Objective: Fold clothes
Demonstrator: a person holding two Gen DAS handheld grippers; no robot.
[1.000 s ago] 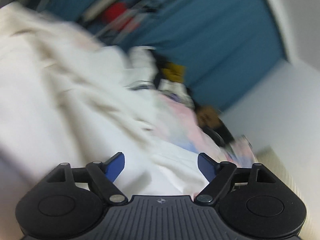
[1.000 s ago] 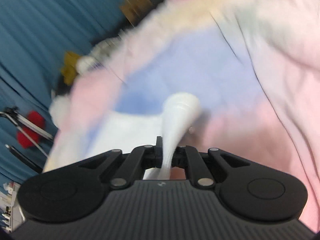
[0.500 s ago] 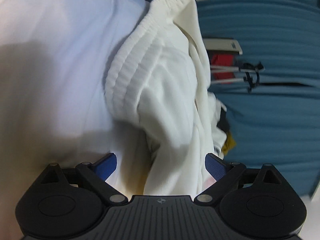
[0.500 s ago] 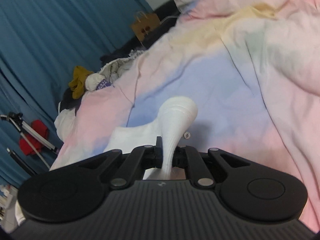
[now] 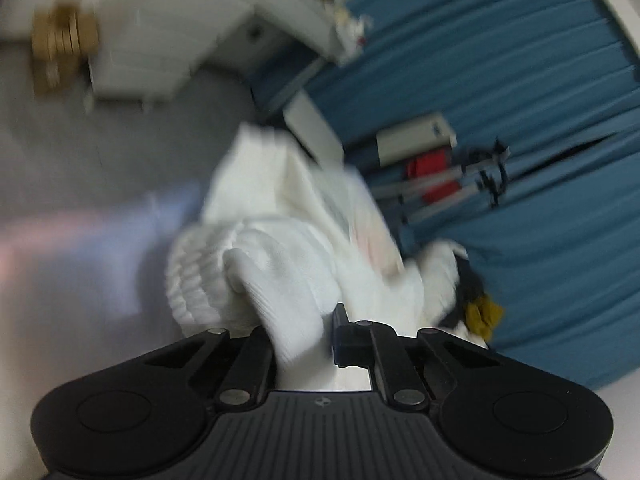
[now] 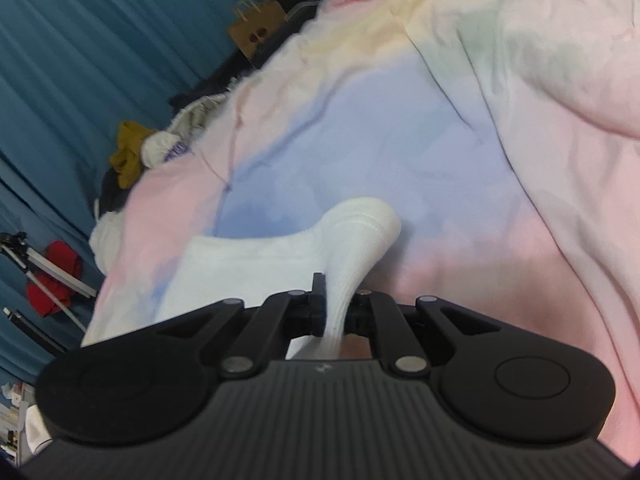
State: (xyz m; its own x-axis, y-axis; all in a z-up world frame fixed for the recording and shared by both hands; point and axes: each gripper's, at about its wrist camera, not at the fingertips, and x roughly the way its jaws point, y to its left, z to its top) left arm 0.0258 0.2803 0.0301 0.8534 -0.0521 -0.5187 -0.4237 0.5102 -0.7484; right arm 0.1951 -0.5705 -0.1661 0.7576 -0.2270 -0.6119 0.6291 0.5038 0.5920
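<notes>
Gripping white garment (image 5: 280, 280); both grippers

The ribbed garment (image 5: 280, 264) is plain white, and both black tongs (image 5: 304, 344) (image 6: 336, 312) carry a fine ridged pattern on their housings. The bedspread (image 6: 400, 128) blends pastel pink, lavender-blue, yellow and pale green. Behind hang blue pleated curtains (image 5: 520, 100), near a mustard-yellow cloth (image 6: 128, 152) and a red item (image 6: 56, 276).

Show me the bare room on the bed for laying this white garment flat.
The smooth blue-and-pink stretch of bedspread just beyond the right tongs and the white garment they pinch is free, bordered by rumpled folds on the picture's right. It is crowded at the picture's left edge: a clothes heap against the blue curtain.
</notes>
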